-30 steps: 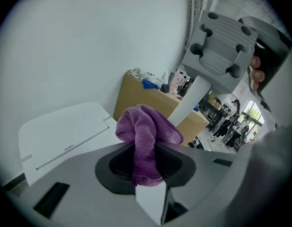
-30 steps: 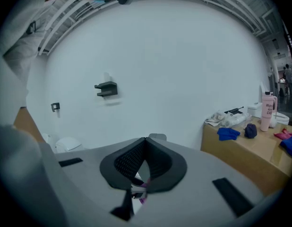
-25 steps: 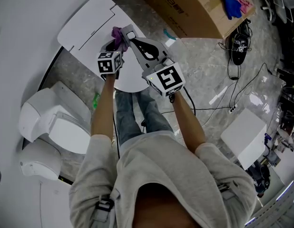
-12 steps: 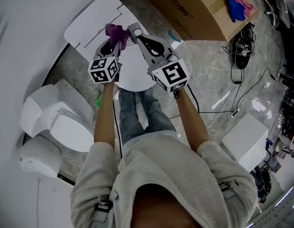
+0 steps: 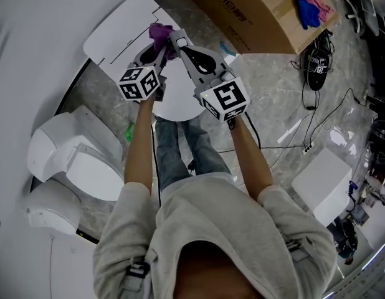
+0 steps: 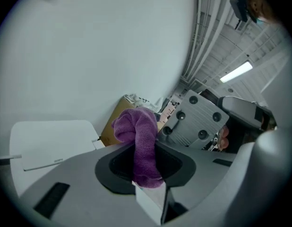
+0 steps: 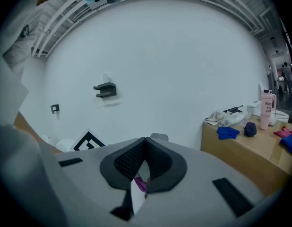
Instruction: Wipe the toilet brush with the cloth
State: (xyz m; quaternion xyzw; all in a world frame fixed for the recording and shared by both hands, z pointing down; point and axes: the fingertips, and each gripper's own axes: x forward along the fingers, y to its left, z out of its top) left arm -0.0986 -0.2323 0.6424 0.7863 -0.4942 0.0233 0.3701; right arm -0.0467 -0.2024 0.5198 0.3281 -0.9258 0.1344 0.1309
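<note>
A purple cloth (image 5: 160, 32) is bunched in my left gripper (image 5: 159, 47), which is shut on it; in the left gripper view the cloth (image 6: 142, 141) stands up between the jaws. Beside it my right gripper (image 5: 178, 44) has its tips together on a slim white piece, seemingly the toilet brush handle (image 7: 135, 192). A bit of purple cloth touches that piece. The same white piece (image 6: 150, 201) shows under the cloth in the left gripper view. The brush head is hidden. A white round part (image 5: 175, 103) lies beneath both grippers; I cannot tell whether it belongs to the brush.
A white toilet (image 5: 74, 164) stands at the left by the wall. A flat white panel (image 5: 118, 27) lies beyond the grippers. A cardboard box (image 5: 255, 11) with blue and pink cloths is at the back right. Cables, a black shoe (image 5: 315, 61) and a white board (image 5: 320, 174) lie on the right floor.
Both grippers have moved slightly away from the person, and the purple cloth has slid further along with the left gripper. Both grips are unchanged.
</note>
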